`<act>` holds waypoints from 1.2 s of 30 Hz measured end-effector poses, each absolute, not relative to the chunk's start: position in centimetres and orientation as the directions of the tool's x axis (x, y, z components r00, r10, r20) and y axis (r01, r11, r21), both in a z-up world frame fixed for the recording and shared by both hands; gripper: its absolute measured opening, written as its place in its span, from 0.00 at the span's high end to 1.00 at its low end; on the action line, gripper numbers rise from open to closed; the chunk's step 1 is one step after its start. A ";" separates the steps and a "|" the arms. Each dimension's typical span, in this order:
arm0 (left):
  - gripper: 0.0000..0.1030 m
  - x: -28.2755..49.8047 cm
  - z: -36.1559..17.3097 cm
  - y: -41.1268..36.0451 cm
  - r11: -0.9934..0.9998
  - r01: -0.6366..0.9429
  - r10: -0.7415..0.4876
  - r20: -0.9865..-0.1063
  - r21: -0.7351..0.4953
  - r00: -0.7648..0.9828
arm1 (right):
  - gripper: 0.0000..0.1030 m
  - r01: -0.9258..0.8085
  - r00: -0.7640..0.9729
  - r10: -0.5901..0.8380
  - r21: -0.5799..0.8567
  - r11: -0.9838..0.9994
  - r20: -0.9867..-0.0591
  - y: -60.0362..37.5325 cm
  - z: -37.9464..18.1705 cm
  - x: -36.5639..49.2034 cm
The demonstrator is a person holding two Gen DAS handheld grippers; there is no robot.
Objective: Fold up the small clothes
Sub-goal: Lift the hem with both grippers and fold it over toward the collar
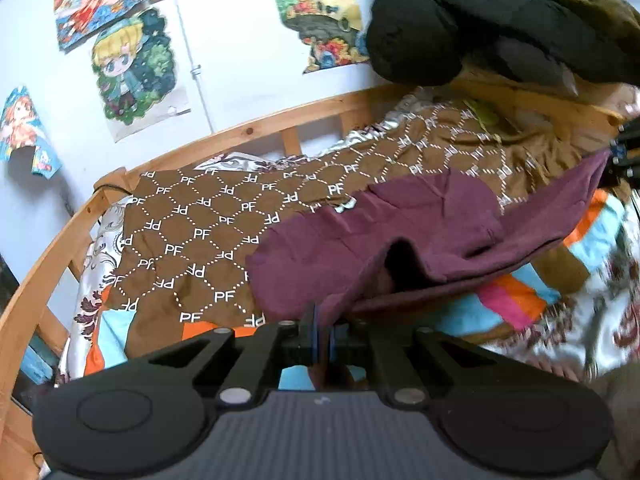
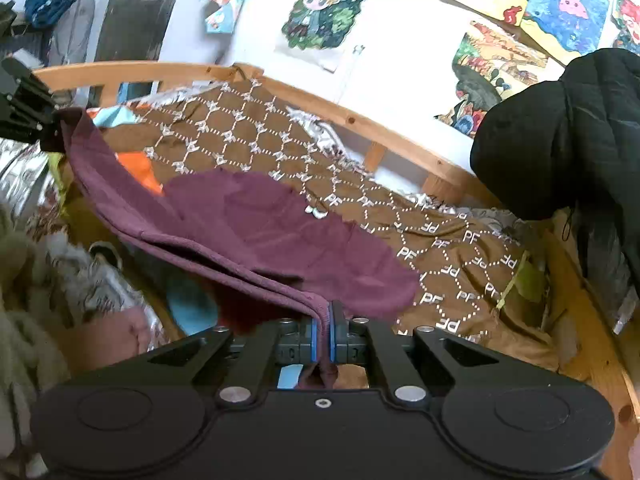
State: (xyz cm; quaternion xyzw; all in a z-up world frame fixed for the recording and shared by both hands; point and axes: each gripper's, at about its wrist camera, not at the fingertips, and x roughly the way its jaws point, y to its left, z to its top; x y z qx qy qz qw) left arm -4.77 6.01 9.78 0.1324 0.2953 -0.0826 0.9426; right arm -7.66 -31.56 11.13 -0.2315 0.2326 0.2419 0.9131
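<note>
A small maroon garment (image 1: 360, 240) hangs stretched between both grippers above the bed. My left gripper (image 1: 322, 320) is shut on one corner of its edge. My right gripper (image 2: 325, 318) is shut on the other corner of the maroon garment (image 2: 280, 236). The right gripper (image 1: 622, 152) also shows at the right edge of the left wrist view, and the left gripper (image 2: 44, 128) at the left edge of the right wrist view. The cloth's far part sags down onto the brown patterned blanket (image 1: 192, 236).
A wooden bed rail (image 1: 240, 132) runs along the wall behind the brown blanket (image 2: 460, 256). A black padded jacket (image 2: 560, 132) hangs at the bed's end. Colourful striped bedding (image 1: 520, 296) lies under the garment. Drawings (image 1: 132, 72) cover the wall.
</note>
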 end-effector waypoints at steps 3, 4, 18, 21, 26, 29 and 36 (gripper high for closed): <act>0.95 -1.8 10.6 6.4 0.965 0.203 -0.068 -0.589 0.166 0.805 | 0.95 -0.513 0.793 0.315 -0.294 0.806 -0.521 -31.0 11.0 -5.2; 0.95 -0.8 10.9 6.5 0.967 0.195 -0.065 -0.587 0.161 0.807 | 0.95 -0.502 0.797 0.310 -0.283 0.817 -0.518 -30.9 10.9 -4.3; 0.95 16.1 9.7 6.6 0.978 0.077 0.060 -0.610 0.196 0.790 | 0.95 -0.458 0.793 0.268 -0.244 0.855 -0.547 -28.3 9.0 14.9; 0.95 19.4 8.5 6.9 0.978 0.061 0.083 -0.637 0.201 0.766 | 0.95 -0.466 0.780 0.266 -0.241 0.851 -0.567 -27.3 8.1 18.2; 0.94 24.8 6.1 6.6 0.971 0.071 0.111 -0.692 0.228 0.713 | 0.95 -0.466 0.755 0.252 -0.225 0.856 -0.605 -26.5 6.0 22.8; 0.94 26.9 4.6 5.9 0.966 0.082 0.121 -0.711 0.245 0.693 | 0.95 -0.458 0.741 0.239 -0.212 0.863 -0.628 -26.4 4.2 24.6; 0.94 30.1 1.9 5.1 0.964 0.093 0.130 -0.744 0.250 0.656 | 0.95 -0.437 0.721 0.232 -0.169 0.883 -0.652 -27.0 1.1 26.8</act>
